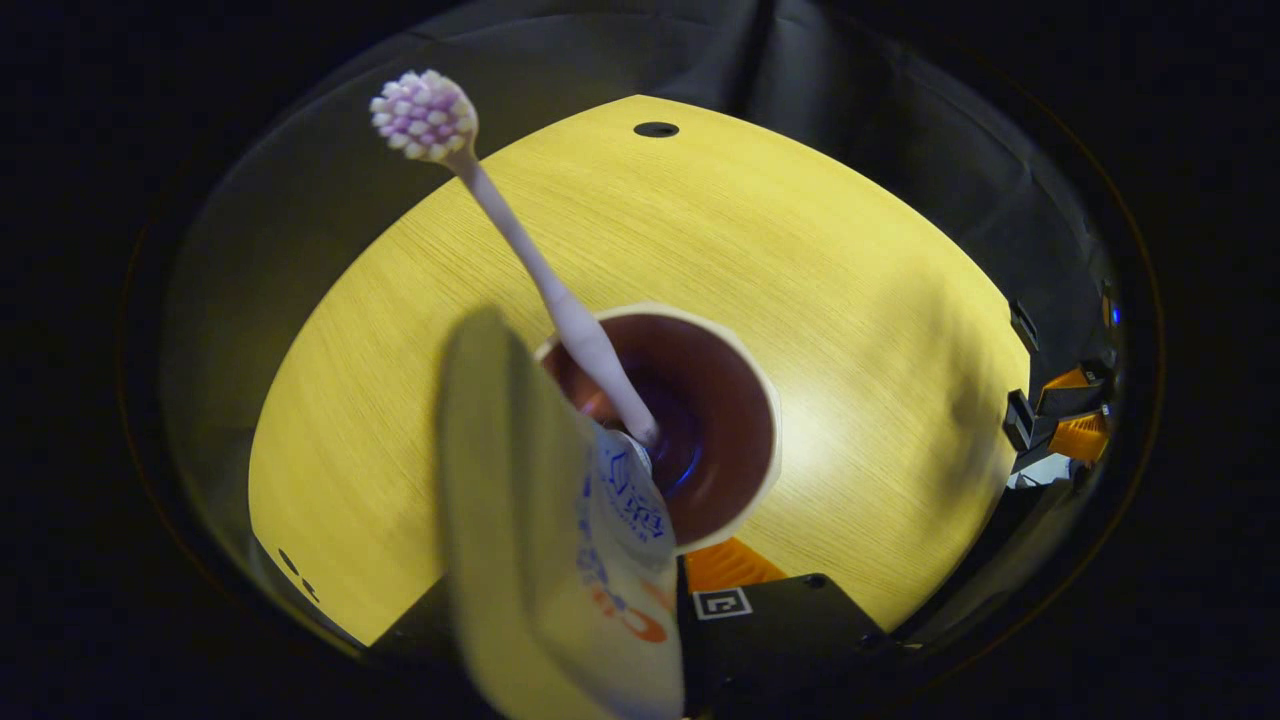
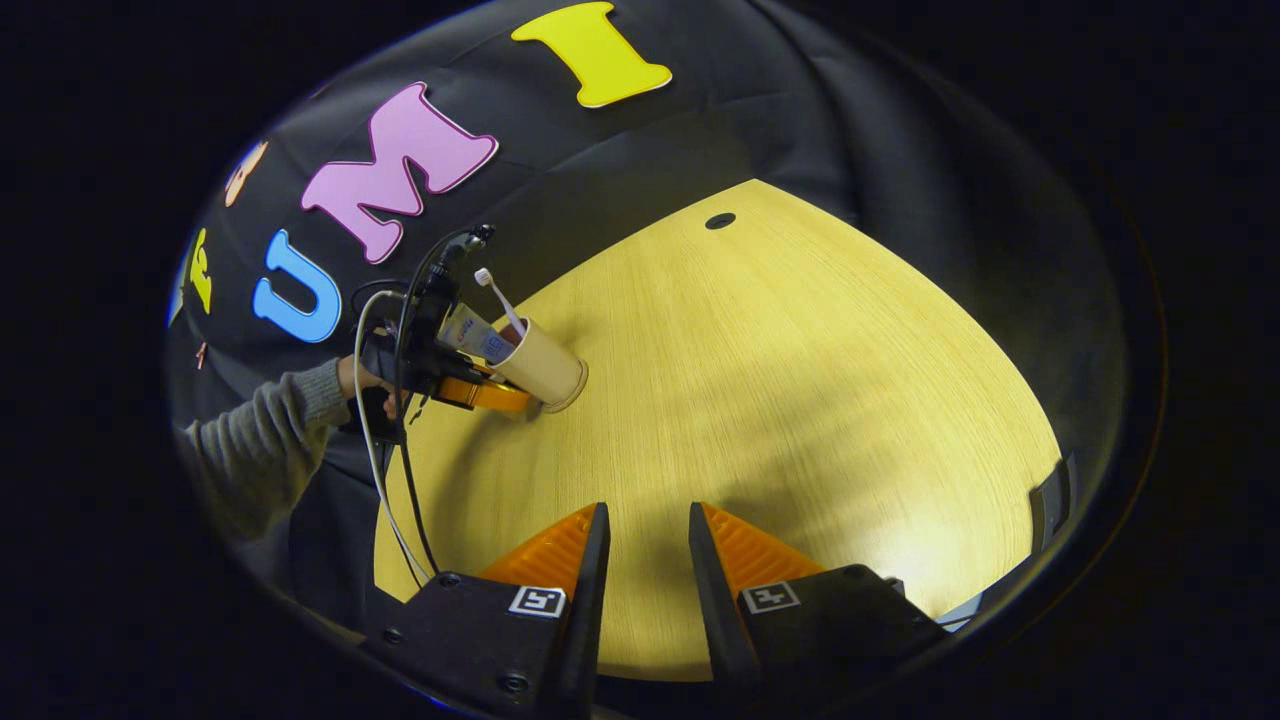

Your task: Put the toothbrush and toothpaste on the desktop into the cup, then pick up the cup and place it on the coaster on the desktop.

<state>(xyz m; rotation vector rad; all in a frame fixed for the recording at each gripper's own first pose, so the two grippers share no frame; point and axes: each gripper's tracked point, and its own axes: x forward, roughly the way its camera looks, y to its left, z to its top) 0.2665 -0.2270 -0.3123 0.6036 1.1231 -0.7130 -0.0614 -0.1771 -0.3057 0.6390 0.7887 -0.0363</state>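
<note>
I look down into a paper cup (image 1: pixel 735 400) with a brown inside, standing on the yellow wooden desktop (image 1: pixel 820 250). A white toothbrush (image 1: pixel 530 260) with pink-and-white bristles stands in it and leans to the upper left. A white toothpaste tube (image 1: pixel 560 560) rests in it too, blurred and close to the lens. My left gripper (image 1: pixel 650 570) is shut on the cup; one orange finger (image 1: pixel 730 565) shows under the rim, the other is hidden by the tube. In the right gripper view the cup (image 2: pixel 540 365) and left gripper (image 2: pixel 485 392) are at the far left. My right gripper (image 2: pixel 645 540) is open over bare desktop.
A hand in a grey sleeve (image 2: pixel 270 420) holds the left gripper, with cables (image 2: pixel 385 480) hanging from it. A small round hole (image 2: pixel 719 221) lies near the desktop's far edge. The right gripper (image 1: pixel 1040 425) shows at the desk's right edge in the left gripper view.
</note>
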